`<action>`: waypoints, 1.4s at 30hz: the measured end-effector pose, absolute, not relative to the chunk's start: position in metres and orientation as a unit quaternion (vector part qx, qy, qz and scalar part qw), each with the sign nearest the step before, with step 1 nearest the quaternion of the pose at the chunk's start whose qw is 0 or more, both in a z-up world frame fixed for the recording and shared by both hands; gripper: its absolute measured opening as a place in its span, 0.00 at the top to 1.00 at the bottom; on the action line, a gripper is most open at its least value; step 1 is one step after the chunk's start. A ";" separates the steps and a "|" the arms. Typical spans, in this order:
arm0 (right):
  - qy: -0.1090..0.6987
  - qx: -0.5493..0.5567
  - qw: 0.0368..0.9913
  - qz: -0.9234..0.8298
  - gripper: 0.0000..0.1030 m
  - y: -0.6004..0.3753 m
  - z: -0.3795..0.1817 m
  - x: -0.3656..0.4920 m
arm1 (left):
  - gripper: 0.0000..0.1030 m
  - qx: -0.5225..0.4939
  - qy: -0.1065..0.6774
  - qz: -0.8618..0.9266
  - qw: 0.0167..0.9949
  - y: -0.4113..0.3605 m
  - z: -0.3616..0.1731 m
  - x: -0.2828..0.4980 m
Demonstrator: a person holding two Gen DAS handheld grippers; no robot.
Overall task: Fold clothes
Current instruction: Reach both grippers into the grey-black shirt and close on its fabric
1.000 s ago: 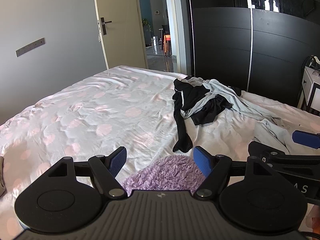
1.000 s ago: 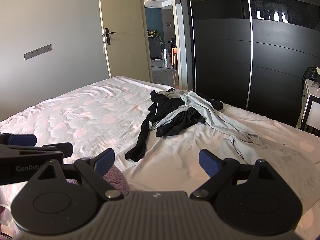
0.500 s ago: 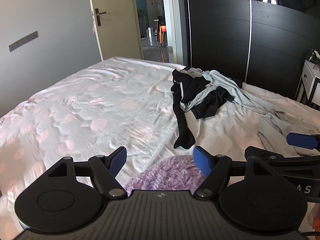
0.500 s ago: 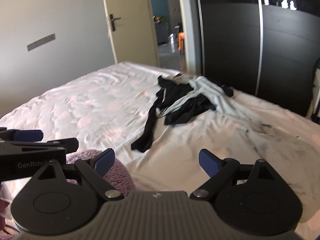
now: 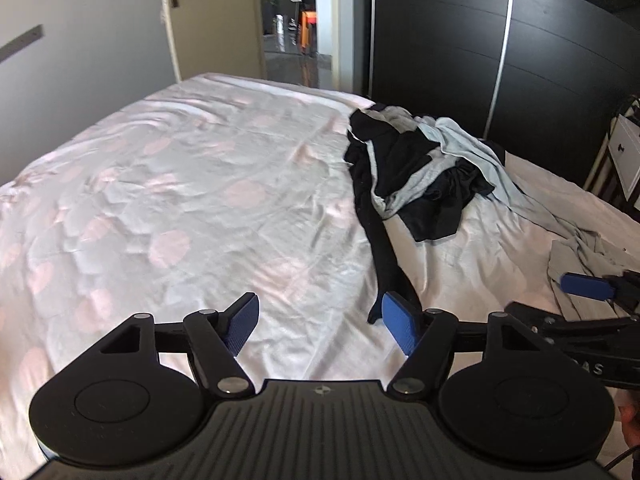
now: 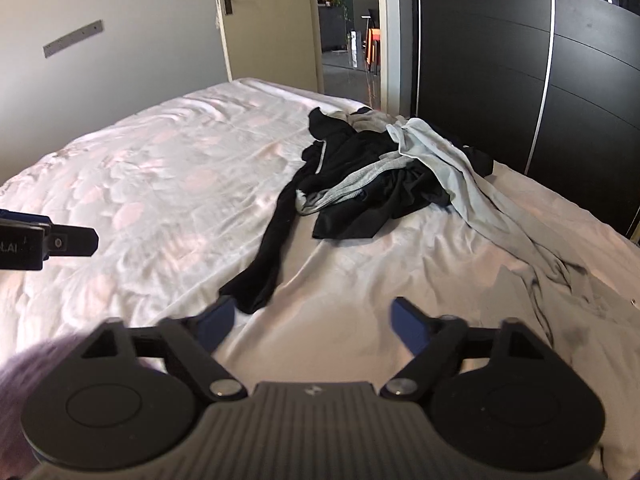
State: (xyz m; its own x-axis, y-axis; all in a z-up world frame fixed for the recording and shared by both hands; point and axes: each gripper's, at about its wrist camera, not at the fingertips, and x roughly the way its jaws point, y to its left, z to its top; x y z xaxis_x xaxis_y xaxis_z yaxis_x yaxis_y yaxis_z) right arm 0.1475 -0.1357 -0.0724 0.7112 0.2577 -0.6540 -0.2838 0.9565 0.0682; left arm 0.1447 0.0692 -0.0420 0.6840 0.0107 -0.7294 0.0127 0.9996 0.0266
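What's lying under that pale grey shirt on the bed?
Black clothes show beneath the pale grey shirt, all on the bed. Anything deeper in the pile is covered.

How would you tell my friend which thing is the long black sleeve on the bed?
Start at the big bed with the pale spotted sheet, then find the heap of dark and grey clothes near the black wardrobe. One long, thin black sleeve trails out of that heap toward the camera. It lies stretched out alone; everything else is bunched together.
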 end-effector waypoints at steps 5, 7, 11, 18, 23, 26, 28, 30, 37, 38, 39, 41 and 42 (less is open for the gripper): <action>0.369 -0.012 0.918 0.143 0.38 -0.133 -0.090 0.200 | 0.38 0.015 0.422 -0.035 0.906 0.062 -0.068 0.202; 0.374 -0.015 0.917 0.140 0.44 -0.131 -0.097 0.221 | 0.38 0.009 0.434 -0.049 0.899 0.059 -0.081 0.225; 0.379 -0.026 0.915 0.140 0.49 -0.125 -0.110 0.260 | 0.51 -0.009 0.467 -0.073 0.881 0.055 -0.114 0.270; 0.372 -0.057 0.914 0.155 0.49 -0.102 -0.130 0.333 | 0.57 -0.031 0.501 -0.078 0.861 0.061 -0.161 0.334; 0.373 -0.020 0.913 0.165 0.49 -0.092 -0.134 0.379 | 0.60 -0.055 0.501 -0.086 0.860 0.071 -0.175 0.363; 0.374 -0.012 0.910 0.177 0.49 -0.080 -0.139 0.400 | 0.67 -0.075 0.494 -0.090 0.862 0.078 -0.178 0.371; 0.385 -0.005 0.905 0.181 0.49 -0.072 -0.146 0.410 | 0.71 -0.085 0.495 -0.089 0.860 0.081 -0.179 0.375; 0.394 -0.006 0.902 0.176 0.53 -0.065 -0.153 0.417 | 0.86 -0.089 0.494 -0.094 0.860 0.081 -0.178 0.377; 0.362 -0.032 0.915 0.174 0.94 -0.057 -0.132 0.402 | 0.97 -0.102 0.455 -0.069 0.882 0.088 -0.151 0.365; 0.350 -0.040 0.918 0.182 0.94 -0.055 -0.123 0.395 | 0.97 -0.105 0.443 -0.062 0.888 0.092 -0.142 0.360; 0.338 -0.047 0.921 0.191 0.94 -0.052 -0.114 0.389 | 0.97 -0.106 0.430 -0.053 0.895 0.096 -0.131 0.354; 0.328 -0.043 0.919 0.216 0.95 -0.047 -0.095 0.376 | 0.97 -0.106 0.405 -0.036 0.907 0.107 -0.108 0.340; 0.327 -0.037 0.916 0.229 0.95 -0.044 -0.086 0.369 | 0.97 -0.106 0.394 -0.025 0.913 0.114 -0.095 0.331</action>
State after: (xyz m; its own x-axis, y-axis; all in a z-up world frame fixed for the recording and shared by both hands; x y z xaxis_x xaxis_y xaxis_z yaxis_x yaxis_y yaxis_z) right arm 0.3692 -0.0441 -0.0860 0.6822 0.3946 -0.6156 -0.4431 0.8928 0.0813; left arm 0.3308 0.1136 -0.0950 0.6887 -0.1289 -0.7135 -0.0383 0.9762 -0.2133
